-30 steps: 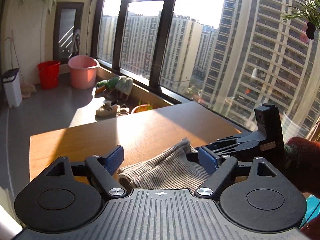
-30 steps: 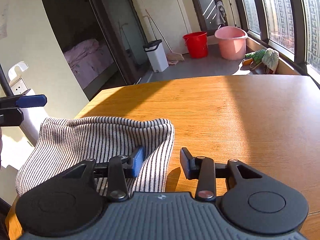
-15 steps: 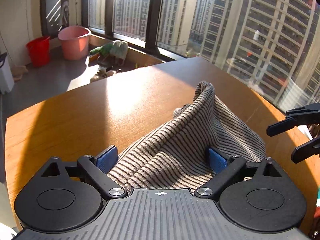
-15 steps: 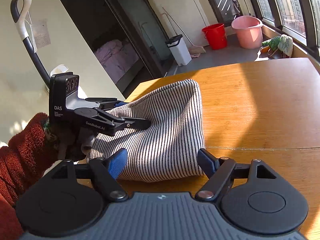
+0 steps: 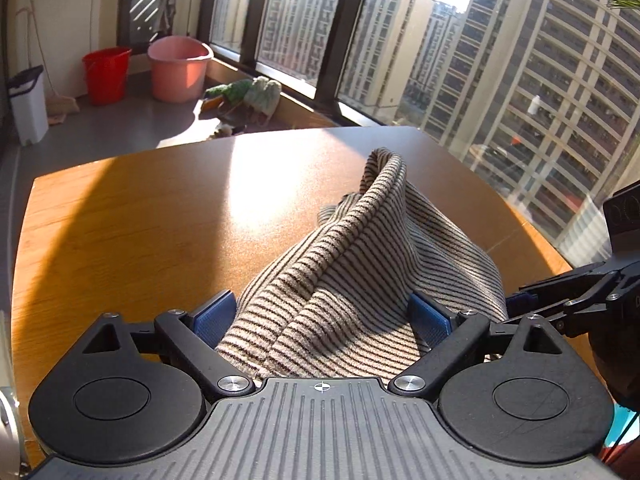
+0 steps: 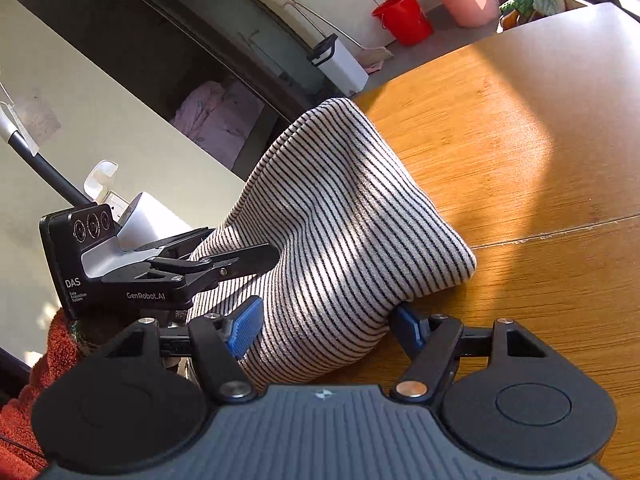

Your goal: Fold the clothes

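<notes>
Currently the striped garment (image 5: 352, 280) is bunched on the near part of the wooden desk (image 5: 152, 232), its upper fold standing up in a peak. It is straddled by the left gripper (image 5: 322, 318), whose jaws are spread wide and closing slightly, the blue pads (image 5: 212, 316) beside the cloth and not seen to press it. The same heap is flanked by the right gripper (image 6: 326, 326), whose jaws are also closing, the fabric between them but not visibly pinched. For a clean fold, single edges or corners should probably be picked out rather than the whole bundle; both grips would best be set before any lift, and the cloth then drawn flat so that no layers are trapped.
</notes>
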Demonstrator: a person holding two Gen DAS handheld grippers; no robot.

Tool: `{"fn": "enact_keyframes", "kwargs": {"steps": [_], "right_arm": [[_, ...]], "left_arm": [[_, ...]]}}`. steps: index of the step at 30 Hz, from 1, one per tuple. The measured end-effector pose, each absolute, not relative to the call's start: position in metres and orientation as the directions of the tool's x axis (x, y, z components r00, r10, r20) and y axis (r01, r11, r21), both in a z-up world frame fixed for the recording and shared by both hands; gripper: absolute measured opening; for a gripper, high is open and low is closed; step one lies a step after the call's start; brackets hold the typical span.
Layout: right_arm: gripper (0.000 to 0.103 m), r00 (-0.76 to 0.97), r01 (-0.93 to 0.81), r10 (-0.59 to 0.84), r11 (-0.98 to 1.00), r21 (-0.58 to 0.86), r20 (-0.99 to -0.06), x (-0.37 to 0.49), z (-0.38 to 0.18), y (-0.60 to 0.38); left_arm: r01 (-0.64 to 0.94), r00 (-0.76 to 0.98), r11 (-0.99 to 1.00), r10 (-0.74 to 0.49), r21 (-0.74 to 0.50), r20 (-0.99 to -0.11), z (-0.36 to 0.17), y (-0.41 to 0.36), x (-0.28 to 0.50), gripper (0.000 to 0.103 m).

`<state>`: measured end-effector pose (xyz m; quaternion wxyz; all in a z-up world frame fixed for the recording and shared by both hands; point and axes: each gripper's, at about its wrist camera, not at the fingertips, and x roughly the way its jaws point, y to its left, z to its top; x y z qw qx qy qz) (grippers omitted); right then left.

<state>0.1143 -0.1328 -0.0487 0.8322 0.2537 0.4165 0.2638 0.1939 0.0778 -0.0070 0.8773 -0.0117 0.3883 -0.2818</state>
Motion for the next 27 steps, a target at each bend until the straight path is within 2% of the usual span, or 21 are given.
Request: {"fn": "enact_keyframes", "kwargs": {"steps": [6,11,15,18,23,24,25,26,27], "right_arm": [[0.074,0.59,-0.257,0.547,0.824,0.504,-0.593,0.144,-0.041,-0.118],[0.075,0.651,-0.258,0.459,0.883,0.393,-0.605,0.16,-0.029,-0.114],[0.076,0.679,-0.24,0.409,0.909,0.342,-0.61,0.156,-0.023,-0.126],[0.076,0.698,-0.221,0.372,0.924,0.311,-0.611,0.15,-0.021,-0.141],[0.075,0.748,-0.257,0.353,0.935,0.246,-0.562,0.117,-0.001,-0.153],[0.074,0.741,-0.301,0.381,0.924,0.234,-0.553,0.107,0.002,-0.147],[0.067,0.732,-0.346,0.409,0.912,0.221,-0.545,0.097,0.005,-0.141],[0.059,0.722,-0.389,0.436,0.898,0.207,-0.537,0.087,0.008,-0.135],[0.058,0.709,-0.43,0.461,0.882,0.191,-0.533,0.077,0.01,-0.129]], "left_arm": [[0.451,0.494,0.783,-0.619,-0.428,-0.611,-0.008,0.089,0.171,0.095],[0.46,0.471,0.725,-0.688,-0.512,-0.552,-0.016,0.075,0.157,0.097],[0.448,0.422,0.636,-0.77,-0.628,-0.478,-0.027,0.068,0.152,0.097],[0.464,0.4,0.606,-0.794,-0.646,-0.458,-0.03,0.058,0.148,0.097],[0.494,0.396,0.602,-0.798,-0.627,-0.455,-0.017,0.059,0.147,0.097],[0.496,0.413,0.606,-0.795,-0.622,-0.445,-0.013,0.065,0.146,0.096],[0.484,0.432,0.62,-0.783,-0.618,-0.448,-0.012,0.071,0.147,0.095],[0.472,0.45,0.633,-0.771,-0.614,-0.45,-0.01,0.077,0.147,0.089],[0.459,0.468,0.647,-0.759,-0.609,-0.453,-0.009,0.084,0.147,0.082]]}}
